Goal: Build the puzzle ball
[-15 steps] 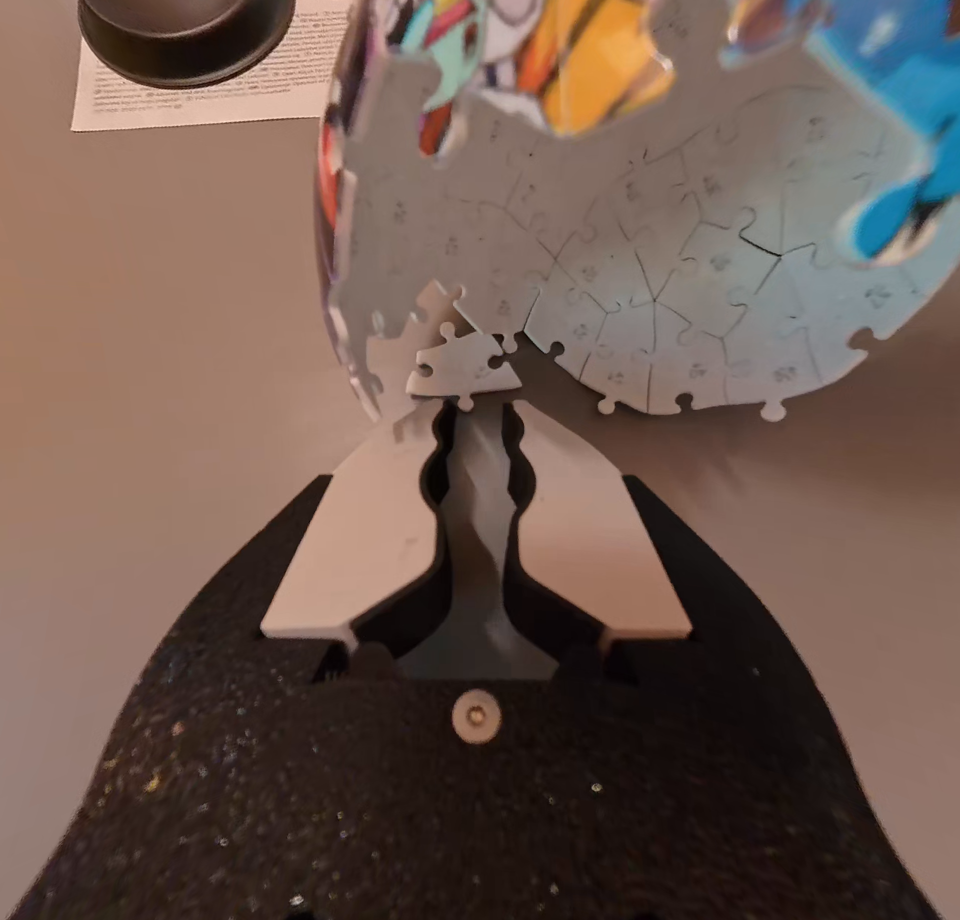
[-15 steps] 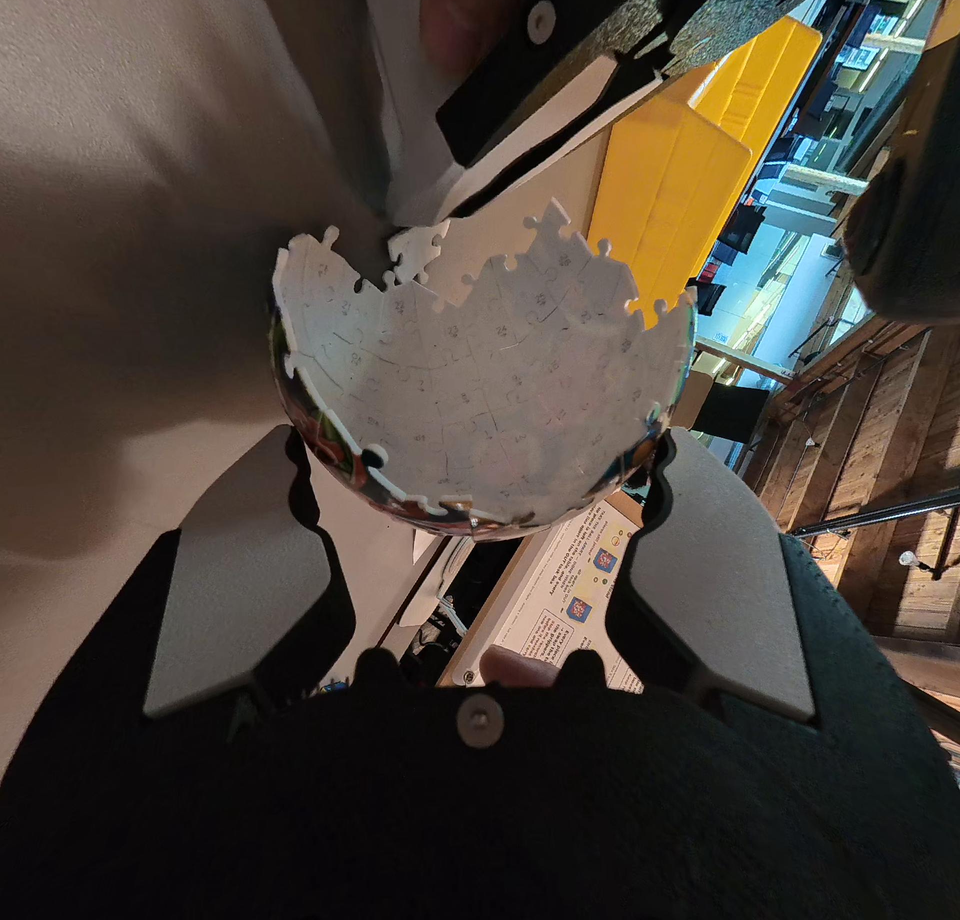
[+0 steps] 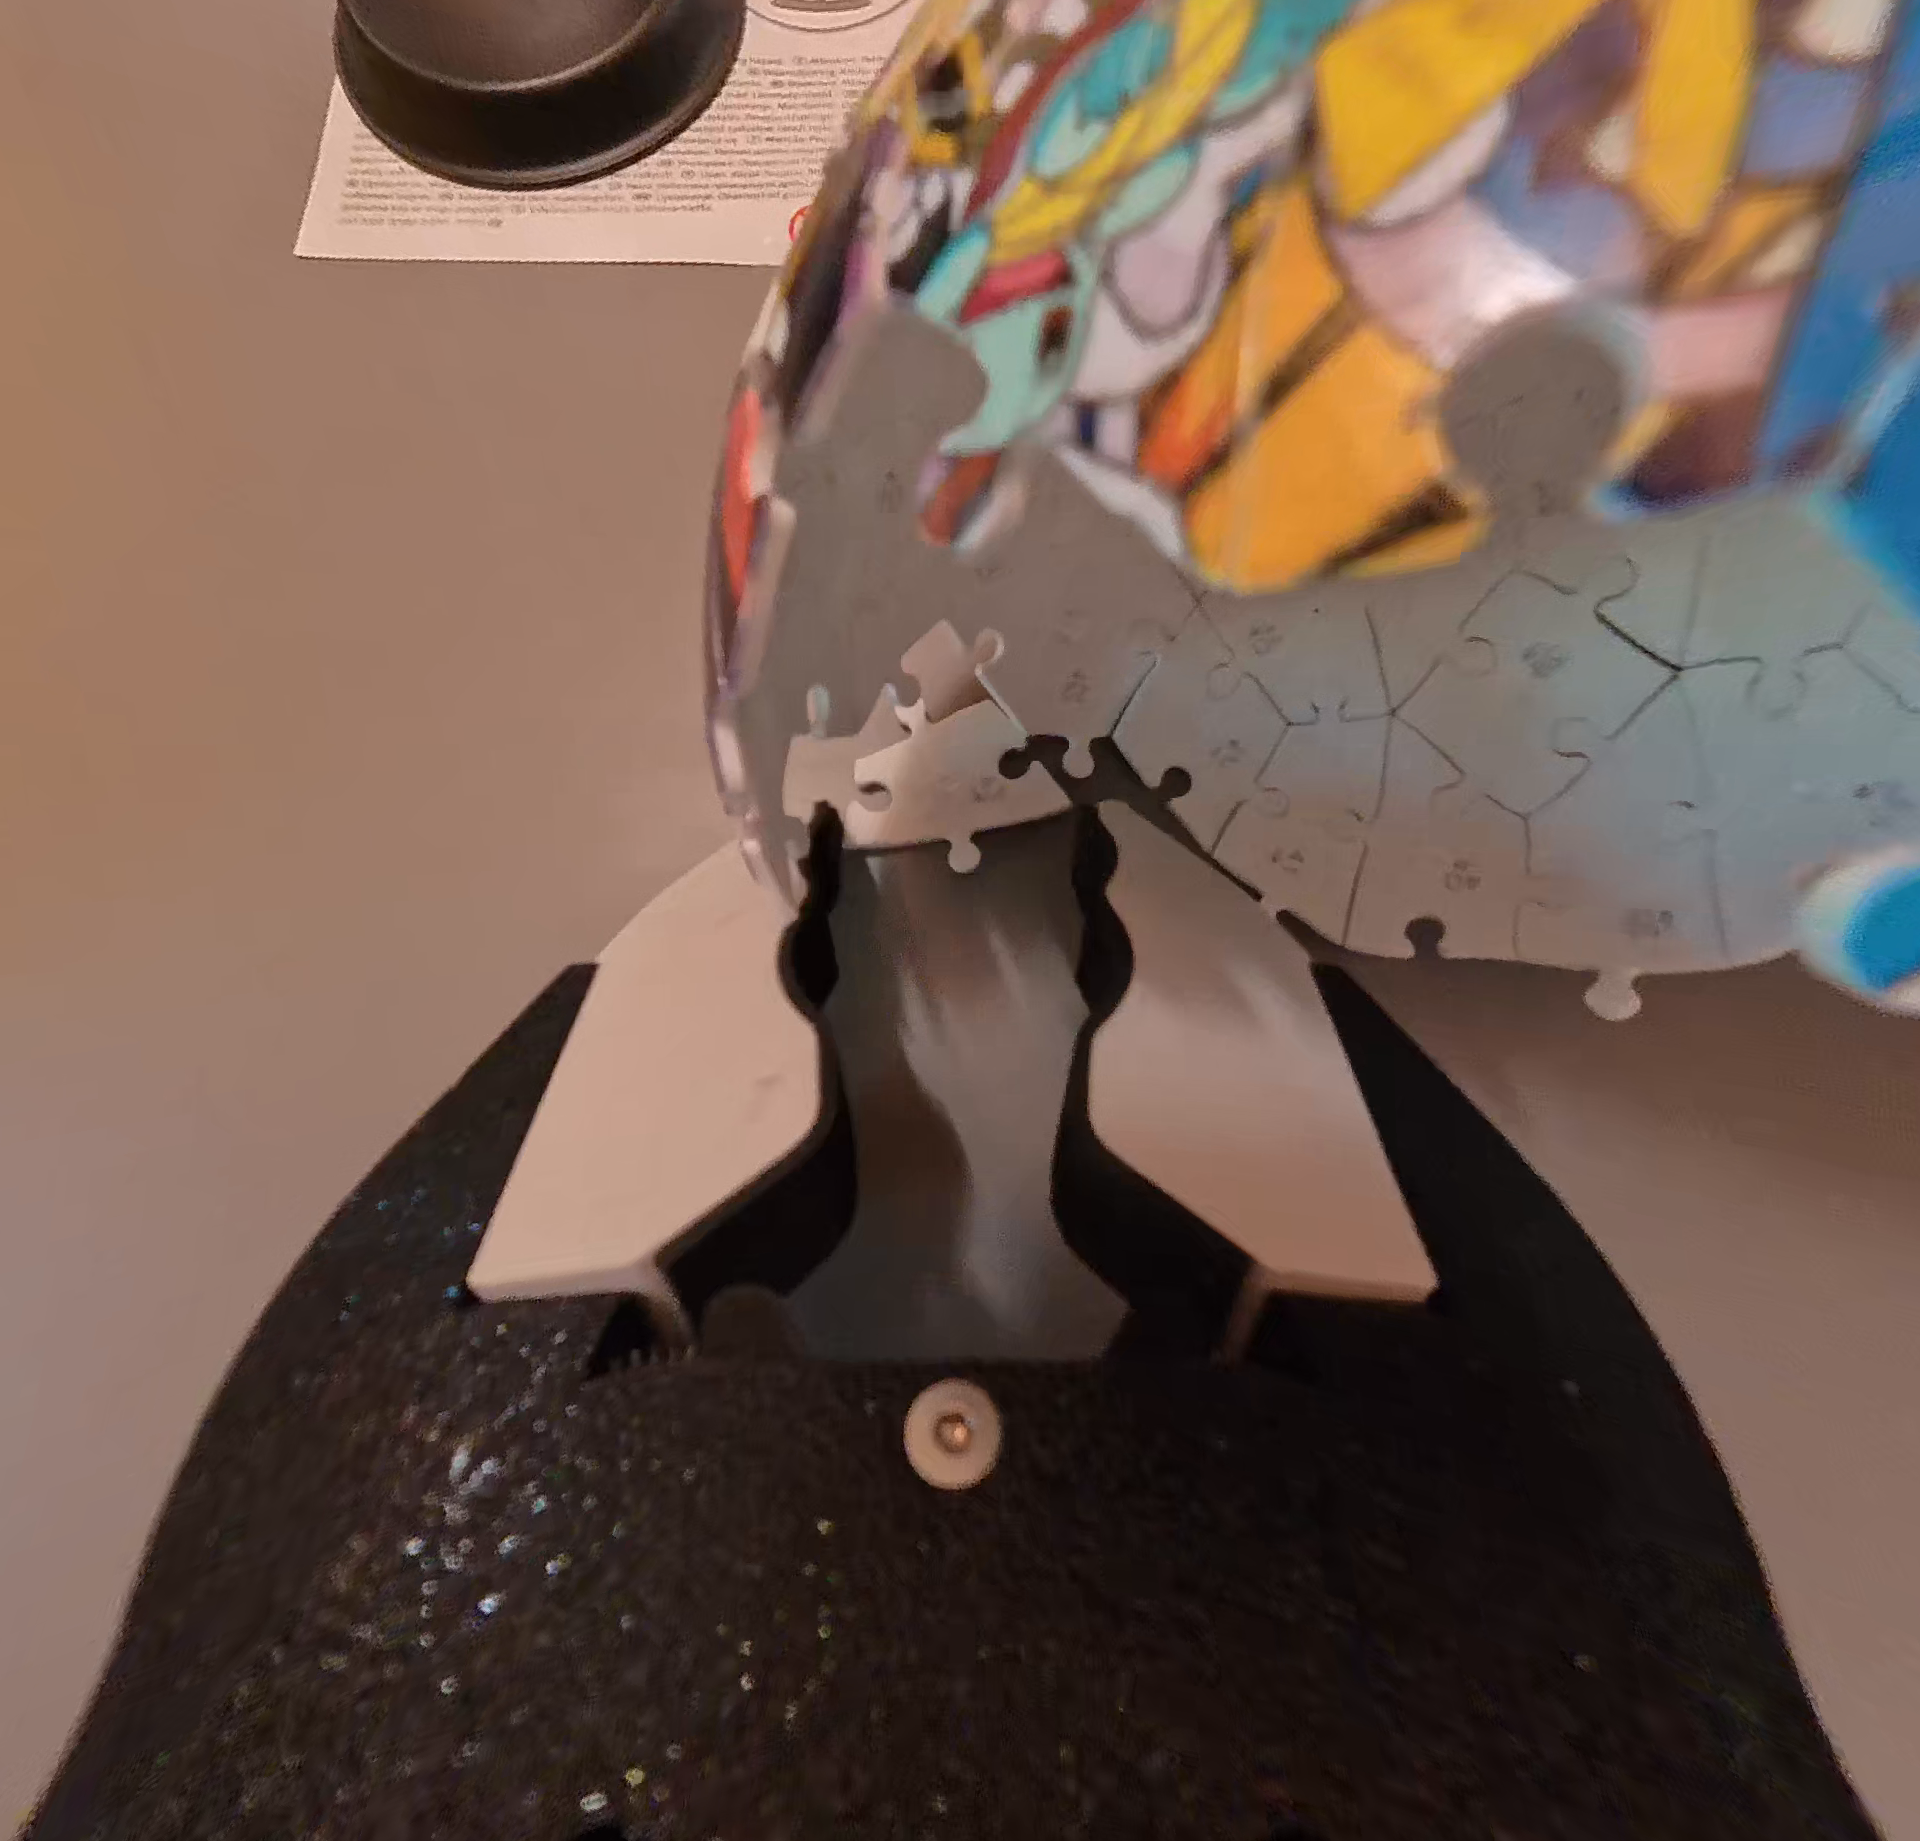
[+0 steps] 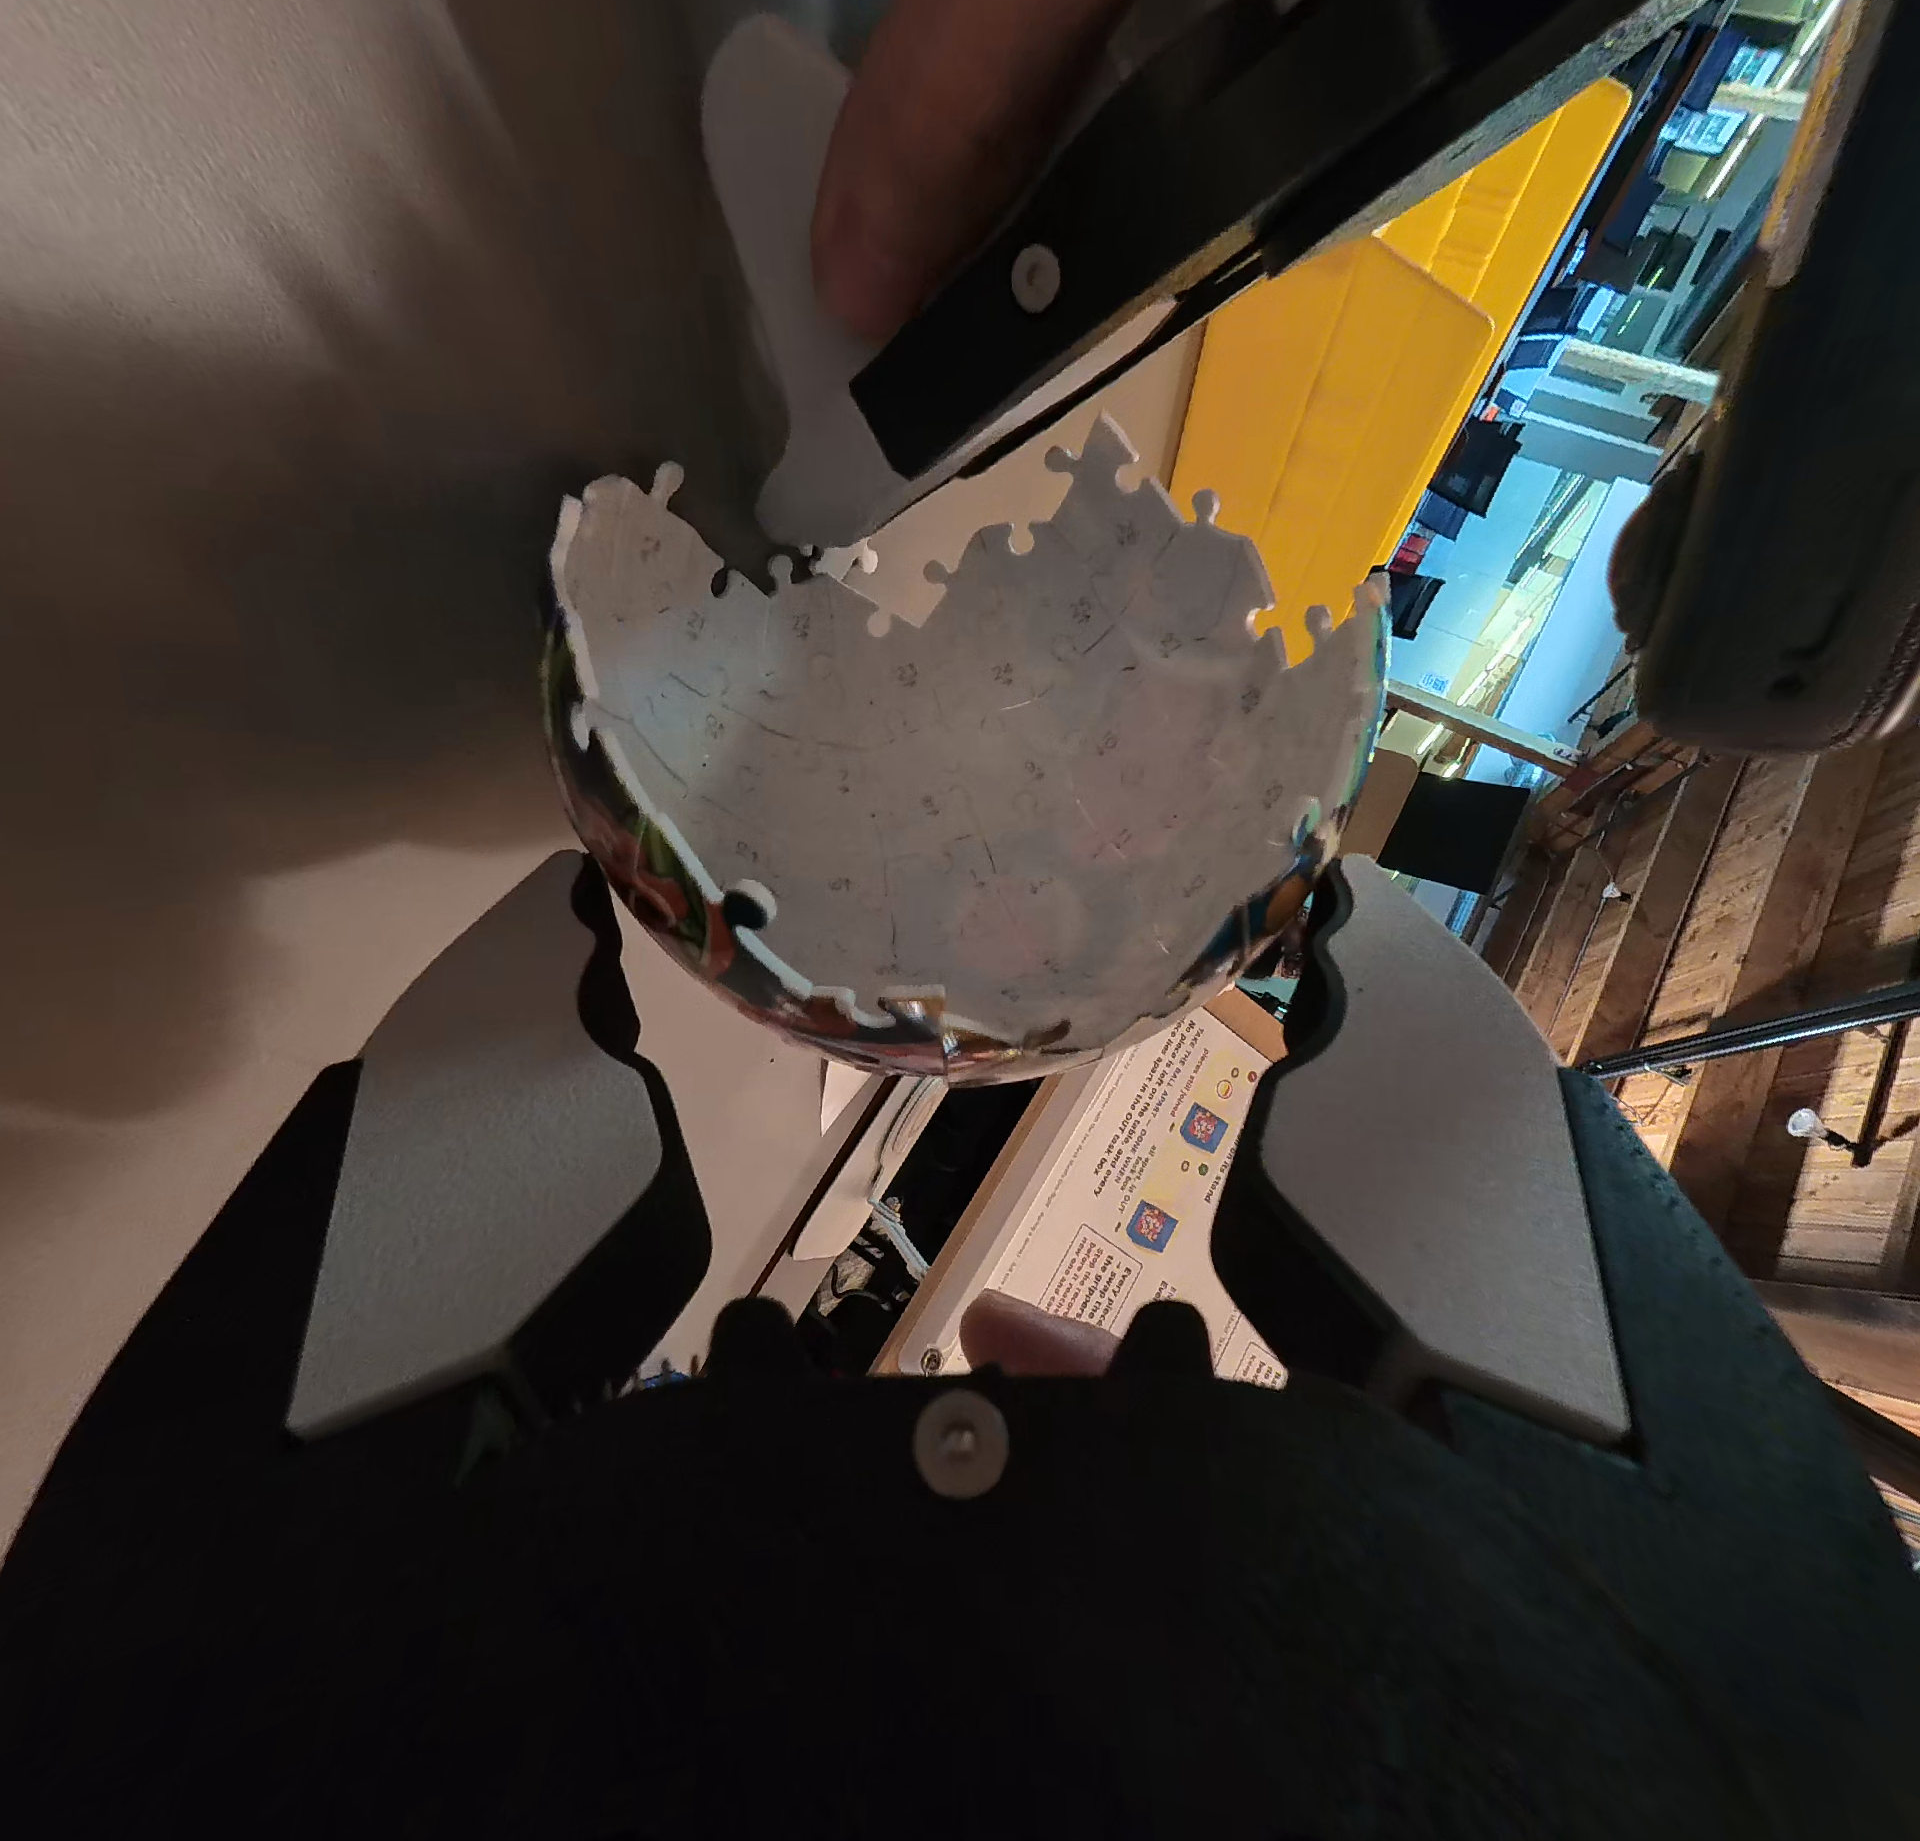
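The right gripper point(image 4: 961, 918) cradles the half-built puzzle ball point(image 4: 966, 804) aloft; the left gripper point(image 3: 951, 846), fingers parted, presses a loose piece point(image 3: 935, 783) into the far-left rim. Seating its tabs is likely next.

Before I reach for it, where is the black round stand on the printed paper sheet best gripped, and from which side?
Take the black round stand by its raised upper collar, from above, tool fingers on opposite sides. Its flared foot lies flat on the paper sheet, probably leaving no edge to get under.
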Action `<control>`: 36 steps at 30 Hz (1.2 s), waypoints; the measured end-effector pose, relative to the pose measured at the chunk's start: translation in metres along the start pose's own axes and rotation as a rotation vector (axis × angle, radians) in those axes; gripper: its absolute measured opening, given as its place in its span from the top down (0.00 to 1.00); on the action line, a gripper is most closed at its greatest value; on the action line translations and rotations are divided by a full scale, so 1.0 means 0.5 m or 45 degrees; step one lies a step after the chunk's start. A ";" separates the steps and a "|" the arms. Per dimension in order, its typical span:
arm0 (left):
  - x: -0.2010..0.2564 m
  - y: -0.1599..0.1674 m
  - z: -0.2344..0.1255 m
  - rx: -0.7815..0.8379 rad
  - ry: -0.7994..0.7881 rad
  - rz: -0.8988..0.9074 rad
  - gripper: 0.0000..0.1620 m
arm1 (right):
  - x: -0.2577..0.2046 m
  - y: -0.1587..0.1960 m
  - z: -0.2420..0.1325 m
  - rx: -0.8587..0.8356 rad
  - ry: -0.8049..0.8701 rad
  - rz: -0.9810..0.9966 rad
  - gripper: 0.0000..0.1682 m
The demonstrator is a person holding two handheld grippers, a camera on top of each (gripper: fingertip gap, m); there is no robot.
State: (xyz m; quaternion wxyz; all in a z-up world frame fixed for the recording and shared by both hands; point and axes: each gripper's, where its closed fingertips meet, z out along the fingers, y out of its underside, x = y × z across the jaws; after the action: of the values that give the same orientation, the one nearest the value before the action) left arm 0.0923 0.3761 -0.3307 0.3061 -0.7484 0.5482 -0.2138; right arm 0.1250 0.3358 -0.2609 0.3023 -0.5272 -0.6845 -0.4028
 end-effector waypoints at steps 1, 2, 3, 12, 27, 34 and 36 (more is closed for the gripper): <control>-0.001 0.000 0.000 -0.001 0.000 -0.011 0.75 | 0.000 -0.001 0.000 0.001 -0.001 0.001 0.26; -0.002 0.001 0.000 -0.001 0.006 -0.019 0.78 | -0.001 -0.002 -0.001 0.002 -0.001 0.002 0.26; -0.002 0.002 -0.001 -0.002 0.017 -0.022 0.81 | -0.001 -0.003 -0.002 0.003 -0.002 0.001 0.26; -0.054 0.034 -0.031 -0.092 -0.040 -0.060 0.75 | -0.004 0.005 -0.002 -0.009 -0.014 0.017 0.26; -0.043 0.021 -0.017 -0.061 -0.047 -0.067 0.67 | -0.003 -0.001 -0.002 0.004 -0.010 0.020 0.26; -0.054 0.016 -0.029 -0.026 -0.035 -0.114 0.69 | -0.003 0.000 -0.002 0.003 -0.008 0.018 0.26; -0.051 0.014 -0.029 -0.029 -0.033 -0.117 0.69 | -0.002 0.000 -0.002 0.001 -0.008 0.017 0.27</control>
State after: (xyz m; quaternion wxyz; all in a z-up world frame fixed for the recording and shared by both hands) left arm 0.0703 0.3954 -0.3249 0.2944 -0.7790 0.5116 -0.2118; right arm 0.1254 0.3345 -0.2615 0.3032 -0.5327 -0.6821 -0.3989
